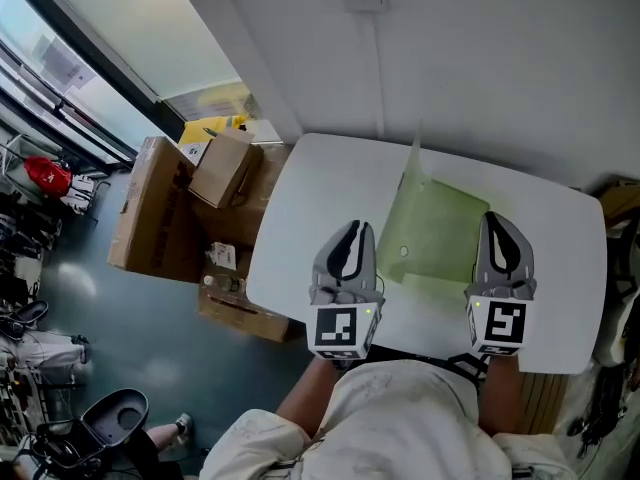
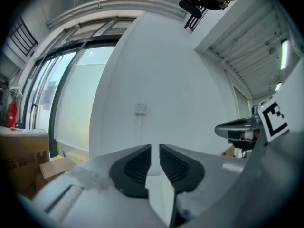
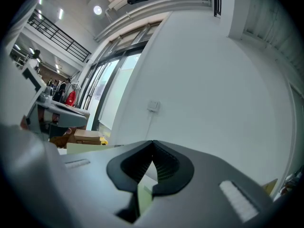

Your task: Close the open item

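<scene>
Green folder (image 1: 442, 233) lies mid-tabletop (image 1: 560, 268), its flap (image 1: 413, 173) standing up towards the far edge, between both tools. Left tool (image 1: 351, 230) is open just a crack and empty, right tool (image 1: 498, 220) is closed and empty. The danger: nudge that flap without pinning the folder and the light sheet probably skids off instead of folding shut

A: Any lettering legible?
B: None. There's dark print on the side of the cardboard box (image 2: 21, 148), too blurred to read.
A: And the red item (image 1: 45, 175) by the window?
B: White mark on it, too small to make out.
</scene>
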The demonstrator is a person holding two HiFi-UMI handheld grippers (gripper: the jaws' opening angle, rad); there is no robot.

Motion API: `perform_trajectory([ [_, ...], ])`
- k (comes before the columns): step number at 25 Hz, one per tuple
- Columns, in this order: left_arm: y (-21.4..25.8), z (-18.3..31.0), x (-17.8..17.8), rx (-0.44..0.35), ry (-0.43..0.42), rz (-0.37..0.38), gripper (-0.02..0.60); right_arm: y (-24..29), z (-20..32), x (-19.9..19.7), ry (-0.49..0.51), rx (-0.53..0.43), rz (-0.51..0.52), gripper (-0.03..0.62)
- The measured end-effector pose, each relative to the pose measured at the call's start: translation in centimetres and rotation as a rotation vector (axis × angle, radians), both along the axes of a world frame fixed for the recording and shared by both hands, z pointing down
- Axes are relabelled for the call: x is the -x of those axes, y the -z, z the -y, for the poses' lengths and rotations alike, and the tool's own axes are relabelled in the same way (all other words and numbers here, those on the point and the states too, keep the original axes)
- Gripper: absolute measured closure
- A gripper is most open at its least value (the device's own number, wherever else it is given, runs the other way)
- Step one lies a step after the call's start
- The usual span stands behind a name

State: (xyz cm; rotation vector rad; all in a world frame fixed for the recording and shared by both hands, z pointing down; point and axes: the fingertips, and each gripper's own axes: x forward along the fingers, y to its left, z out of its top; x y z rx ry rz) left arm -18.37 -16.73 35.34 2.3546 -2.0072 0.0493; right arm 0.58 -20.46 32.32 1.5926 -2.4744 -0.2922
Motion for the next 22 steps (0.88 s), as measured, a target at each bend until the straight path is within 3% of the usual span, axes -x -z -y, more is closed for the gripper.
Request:
perform_trajectory([
  [2,-1.2,-0.7,-0.2,0.021,-0.021,0.004,0.504,-0.2,0.1,0.4,0.000,0.002,0.000,0.592],
  [12,-5.1,-3.6,-1.7,0.089,-0.088,0.031,0.459,-0.1,0.0,2.6,0.011,-0.006,-0.010,0.592],
  [22,-7.6,-2.9,-2.3,0.138,-0.122,0.043,0.457,-0.6,-0.3,3.5,-0.014,0.005,-0.026,0.592],
])
